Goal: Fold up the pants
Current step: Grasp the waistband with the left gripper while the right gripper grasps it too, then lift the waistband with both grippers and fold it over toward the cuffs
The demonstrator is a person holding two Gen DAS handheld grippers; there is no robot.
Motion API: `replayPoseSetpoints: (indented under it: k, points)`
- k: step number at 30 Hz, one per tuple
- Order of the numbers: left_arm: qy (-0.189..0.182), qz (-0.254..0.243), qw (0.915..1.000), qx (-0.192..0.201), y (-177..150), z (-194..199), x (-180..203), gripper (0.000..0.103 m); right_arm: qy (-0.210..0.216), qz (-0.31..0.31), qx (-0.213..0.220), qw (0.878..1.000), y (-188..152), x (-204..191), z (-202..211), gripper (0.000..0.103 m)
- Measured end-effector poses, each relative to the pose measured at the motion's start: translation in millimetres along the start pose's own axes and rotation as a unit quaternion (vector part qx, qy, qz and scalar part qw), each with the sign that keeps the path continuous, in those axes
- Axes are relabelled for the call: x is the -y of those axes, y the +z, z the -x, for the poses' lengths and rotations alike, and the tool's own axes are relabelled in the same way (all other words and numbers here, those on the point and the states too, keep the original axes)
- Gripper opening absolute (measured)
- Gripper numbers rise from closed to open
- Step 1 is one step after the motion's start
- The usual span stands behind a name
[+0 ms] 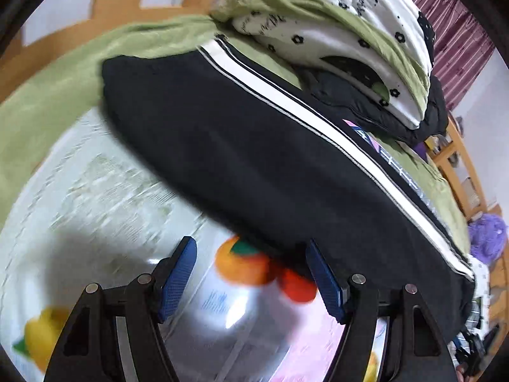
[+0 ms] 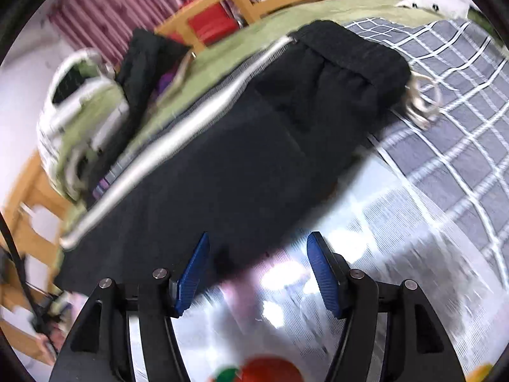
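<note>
Black pants [image 1: 254, 146] with a white side stripe [image 1: 318, 121] are being shown laid lengthwise on a bed, folded into a long band over a green sheet [image 1: 47, 95] and a glossy fruit-print cover [image 1: 105, 191]. The gathered waistband [image 2: 350, 51] and pale drawstring [image 2: 423, 108] are lying toward a checked blanket [image 2: 445, 95]. The left gripper [image 1: 251, 273] and right gripper [image 2: 257, 270] are being held wide apart, with nothing gripped, at the pants' near edge.

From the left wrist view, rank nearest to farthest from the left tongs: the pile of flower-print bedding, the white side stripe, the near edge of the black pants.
1. Near edge of the black pants, just ahead of the open left tongs.
2. White side stripe, along the pants' far side.
3. Flower-print bedding, heaped behind, at the top.
</note>
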State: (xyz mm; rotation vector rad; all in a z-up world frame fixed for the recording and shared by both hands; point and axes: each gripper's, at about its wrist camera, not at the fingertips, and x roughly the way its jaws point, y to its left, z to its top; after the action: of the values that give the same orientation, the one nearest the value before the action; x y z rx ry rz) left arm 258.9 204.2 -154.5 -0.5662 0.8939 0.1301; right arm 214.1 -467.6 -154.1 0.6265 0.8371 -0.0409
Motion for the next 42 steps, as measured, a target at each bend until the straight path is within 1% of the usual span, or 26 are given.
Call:
replayPoseSetpoints:
  k: [2,5,6,7,8,9,10,13,16,18,20,22,25,27,28,29,30,32,34,35,36,37,38,39,41,42]
  points:
    - [-0.006,0.030,0.9995,0.009,10,-8,-3,0.069,-0.005,-0.015,0.004,1.000,11,1,-9,0.063]
    - [-0.004,0.045,0.9988,0.019,23,-23,-4,0.067,-0.006,-0.044,0.007,0.999,26,10,-34,0.061]
    - [0.004,0.046,0.9986,0.025,26,-27,-2,0.059,-0.006,-0.046,0.011,0.999,30,10,-38,0.049]
    - [0.014,0.046,0.9984,0.029,28,-30,0,0.040,-0.013,-0.046,0.014,0.999,34,8,-44,0.039]
    - [0.036,0.041,0.9981,0.030,31,-34,2,0.029,-0.030,-0.043,0.013,0.999,37,6,-50,0.021]
    - [0.045,0.035,0.9981,0.025,32,-37,4,0.019,-0.032,-0.040,0.011,0.999,40,5,-55,0.017]
    - [0.043,0.030,0.9984,0.022,31,-36,4,0.014,-0.029,-0.044,0.012,0.999,40,5,-57,0.016]
    - [0.034,0.019,0.9989,0.027,30,-8,7,0.013,-0.033,-0.062,0.023,0.997,38,5,-41,0.013]
    - [0.019,-0.002,0.9995,0.026,24,32,12,0.012,-0.004,-0.065,0.041,0.997,36,2,8,0.009]
    - [0.028,-0.030,0.9990,0.016,6,59,14,0.012,-0.002,-0.042,0.046,0.998,26,0,40,0.009]
    - [0.032,-0.047,0.9984,-0.001,-18,78,8,0.012,-0.019,-0.014,0.040,0.999,9,2,68,0.009]
    - [0.035,-0.056,0.9976,-0.018,-43,90,0,0.012,-0.027,-0.002,0.024,0.999,-14,17,96,0.009]
    - [0.040,-0.066,0.9963,-0.036,-84,103,-14,0.013,-0.045,0.003,0.003,0.999,-46,42,125,0.009]
    - [0.060,-0.086,0.9938,-0.038,-105,105,-15,0.014,-0.054,-0.008,-0.006,0.998,-68,65,136,0.011]
    - [0.073,-0.095,0.9922,-0.036,-112,105,-15,0.019,-0.056,-0.014,-0.011,0.998,-75,70,134,0.012]
    - [0.092,-0.103,0.9897,-0.039,-118,104,-14,0.021,-0.059,-0.022,-0.021,0.998,-84,80,131,0.019]
    - [0.102,-0.108,0.9881,-0.040,-122,105,-13,0.026,-0.063,-0.021,-0.029,0.997,-91,87,130,0.031]
    - [0.121,-0.125,0.9839,-0.041,-128,112,-7,0.036,-0.075,-0.015,-0.030,0.997,-98,93,132,0.044]
    - [0.139,-0.139,0.9798,-0.037,-131,119,-3,0.066,-0.059,-0.015,0.003,0.998,-102,102,152,0.055]
    - [0.142,-0.140,0.9794,-0.027,-133,125,-1,0.068,-0.056,-0.019,0.015,0.998,-102,106,159,0.063]
    - [0.138,-0.139,0.9805,-0.018,-135,131,1,0.068,-0.056,-0.032,0.040,0.997,-97,112,167,0.064]
    - [0.132,-0.137,0.9817,-0.013,-136,136,2,0.068,-0.061,-0.041,0.054,0.996,-94,117,170,0.065]
    - [0.129,-0.134,0.9825,-0.010,-136,139,4,0.068,-0.062,-0.052,0.066,0.995,-87,121,168,0.071]
    - [0.125,-0.130,0.9836,-0.009,-136,142,7,0.068,-0.055,-0.066,0.069,0.994,-79,127,162,0.073]
    - [0.117,-0.124,0.9853,-0.005,-136,147,12,0.068,-0.049,-0.107,0.054,0.992,-60,143,138,0.073]
    - [0.116,-0.124,0.9855,-0.002,-135,149,16,0.068,-0.047,-0.124,0.046,0.990,-54,149,127,0.071]
